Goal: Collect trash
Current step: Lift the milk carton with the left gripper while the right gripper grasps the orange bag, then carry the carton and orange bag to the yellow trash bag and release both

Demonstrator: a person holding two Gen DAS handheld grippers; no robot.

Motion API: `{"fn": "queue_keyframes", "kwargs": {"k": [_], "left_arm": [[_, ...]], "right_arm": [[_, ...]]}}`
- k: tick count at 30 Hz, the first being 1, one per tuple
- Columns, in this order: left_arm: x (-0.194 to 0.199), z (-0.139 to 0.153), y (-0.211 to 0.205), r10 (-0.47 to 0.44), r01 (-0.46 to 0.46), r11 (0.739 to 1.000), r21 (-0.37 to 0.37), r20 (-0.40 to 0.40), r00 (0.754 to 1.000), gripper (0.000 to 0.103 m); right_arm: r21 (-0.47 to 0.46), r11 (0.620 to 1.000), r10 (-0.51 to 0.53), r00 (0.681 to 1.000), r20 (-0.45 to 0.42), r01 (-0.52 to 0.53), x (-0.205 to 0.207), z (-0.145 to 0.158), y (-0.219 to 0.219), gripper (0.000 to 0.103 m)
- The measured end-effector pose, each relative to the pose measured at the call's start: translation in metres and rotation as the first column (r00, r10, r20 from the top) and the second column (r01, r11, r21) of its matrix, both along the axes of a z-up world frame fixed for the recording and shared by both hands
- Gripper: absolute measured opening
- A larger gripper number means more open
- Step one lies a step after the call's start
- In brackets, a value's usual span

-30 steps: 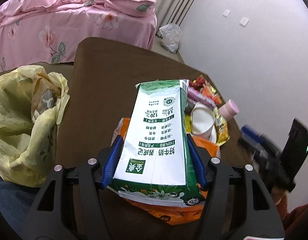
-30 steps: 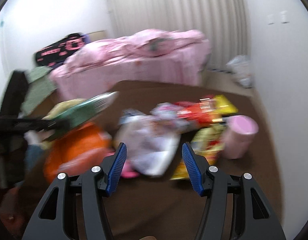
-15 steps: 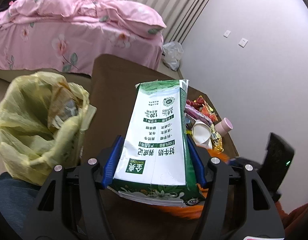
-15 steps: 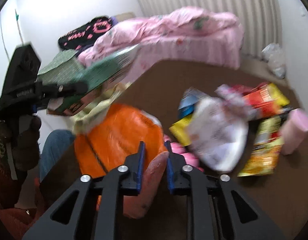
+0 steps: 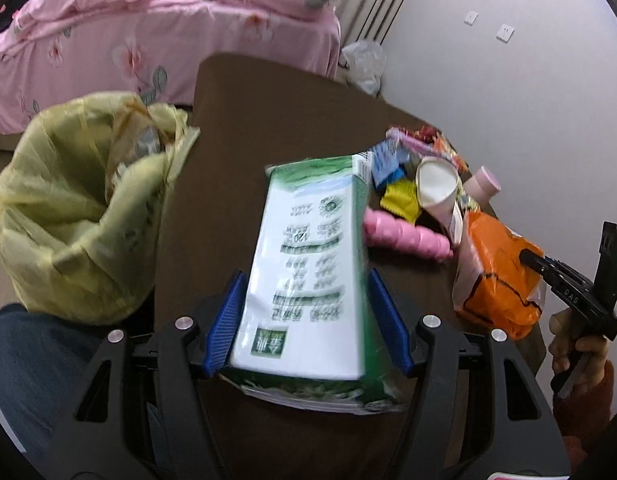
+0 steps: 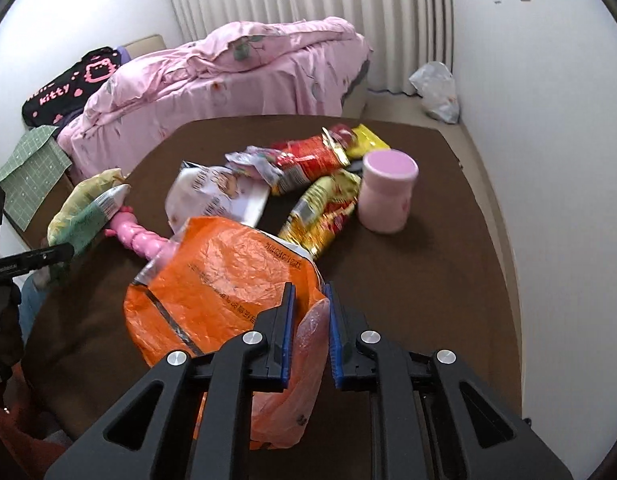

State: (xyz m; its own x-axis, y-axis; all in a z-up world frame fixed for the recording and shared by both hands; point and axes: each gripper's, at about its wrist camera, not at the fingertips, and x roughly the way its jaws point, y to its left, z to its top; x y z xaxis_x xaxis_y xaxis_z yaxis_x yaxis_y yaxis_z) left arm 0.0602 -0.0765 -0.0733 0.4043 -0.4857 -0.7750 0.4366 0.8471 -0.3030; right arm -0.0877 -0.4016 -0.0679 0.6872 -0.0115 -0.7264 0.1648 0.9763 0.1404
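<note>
My left gripper (image 5: 304,280) is shut on a green and white milk carton (image 5: 308,240) and holds it tilted above the brown table (image 5: 228,120). The carton is to the right of an open yellow trash bag (image 5: 80,208). My right gripper (image 6: 308,292) has a fold of a crumpled orange plastic bag (image 6: 228,280) pinched between its blue pads. Its jaws are opening slightly. In the left wrist view the orange bag (image 5: 496,276) hangs from the right gripper (image 5: 548,276) at the right edge.
On the table lie a pink cup (image 6: 386,196), several snack wrappers (image 6: 308,156), a pink bottle pack (image 5: 404,236) and a paper cup (image 5: 436,180). A pink bed (image 6: 228,68) stands behind the table. A white bag (image 6: 436,88) lies on the floor by the wall.
The right gripper's jaws closed on the orange bag and pulled it out from under the carton. The left gripper carried the carton to the left, nearer the yellow bag.
</note>
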Motion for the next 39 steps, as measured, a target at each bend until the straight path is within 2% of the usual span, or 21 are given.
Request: {"fn": "queue_keyframes", "kwargs": {"k": [1,3,6,10,12,13,15,17,19,22,25,27,32,33,34,35,39], "left_arm": [[0.001,0.000,0.000,-0.002,0.002,1.000,0.001,-0.009,1.000,0.060],[0.004,0.003,0.000,-0.014,0.014,1.000,0.000,-0.020,1.000,0.068],[0.013,0.009,-0.006,-0.031,0.032,0.999,0.016,-0.021,0.999,0.072],[0.036,0.011,-0.027,-0.044,0.046,0.994,0.094,-0.019,0.999,0.072],[0.050,0.007,-0.035,-0.043,0.049,0.992,0.120,-0.052,0.998,0.072],[0.058,0.005,-0.037,-0.047,0.055,0.991,0.118,-0.074,0.996,0.072],[0.070,-0.002,-0.038,-0.036,0.051,0.993,0.106,-0.134,0.990,0.059],[0.075,-0.002,-0.033,-0.024,0.035,0.997,0.063,-0.172,0.985,0.059],[0.067,0.011,-0.028,-0.018,0.023,0.999,0.033,-0.127,0.992,0.058],[0.043,0.036,-0.022,0.000,0.000,1.000,-0.008,-0.011,1.000,0.058],[0.011,0.057,-0.020,0.013,-0.011,1.000,-0.013,0.144,0.989,0.058],[-0.002,0.062,-0.022,0.008,-0.006,1.000,-0.010,0.197,0.980,0.057],[-0.014,0.060,-0.024,0.005,0.001,1.000,-0.031,0.197,0.980,0.056],[-0.016,0.059,-0.024,0.011,-0.005,1.000,-0.031,0.202,0.979,0.055],[-0.016,0.059,-0.024,0.015,-0.009,0.999,-0.033,0.203,0.979,0.055],[-0.016,0.059,-0.022,0.017,-0.010,0.999,-0.036,0.201,0.979,0.055],[-0.019,0.062,-0.022,0.031,-0.026,0.999,-0.025,0.228,0.973,0.055]], "right_arm": [[0.005,1.000,-0.006,1.000,0.003,0.006,0.000,-0.001,-0.001,0.022],[0.023,1.000,-0.017,0.999,0.027,0.017,-0.002,-0.004,-0.005,0.038],[0.062,0.998,-0.001,0.997,0.082,-0.004,-0.009,-0.005,-0.006,0.045],[0.067,0.997,0.023,0.998,0.065,-0.027,-0.008,-0.007,-0.003,0.046],[0.048,0.999,0.020,0.998,0.064,-0.023,-0.011,-0.006,-0.001,0.046],[0.037,0.999,0.011,0.998,0.070,-0.013,-0.015,-0.004,-0.001,0.046],[0.051,0.999,0.004,0.997,0.075,-0.008,-0.020,-0.002,-0.003,0.046],[0.095,0.995,0.003,0.996,0.085,-0.011,-0.027,0.000,-0.008,0.046],[0.098,0.995,-0.017,0.997,0.080,0.009,-0.033,-0.001,-0.010,0.046],[0.097,0.995,-0.037,0.997,0.071,0.030,-0.037,-0.005,-0.013,0.046],[0.173,0.984,-0.051,0.997,0.064,0.039,-0.037,-0.014,-0.019,0.046],[0.229,0.973,-0.058,0.996,0.072,0.040,-0.036,-0.019,-0.022,0.046],[0.299,0.952,-0.073,0.997,0.027,0.061,-0.026,-0.038,-0.023,0.045],[0.320,0.946,-0.064,0.998,0.024,0.054,-0.024,-0.040,-0.022,0.031],[0.332,0.942,-0.045,0.999,0.019,0.036,-0.023,-0.042,-0.019,0.028],[0.324,0.946,-0.033,0.999,0.021,0.024,-0.022,-0.040,-0.016,0.016],[0.151,0.987,0.039,0.993,0.113,-0.056,-0.022,-0.009,0.012,0.009]]}}
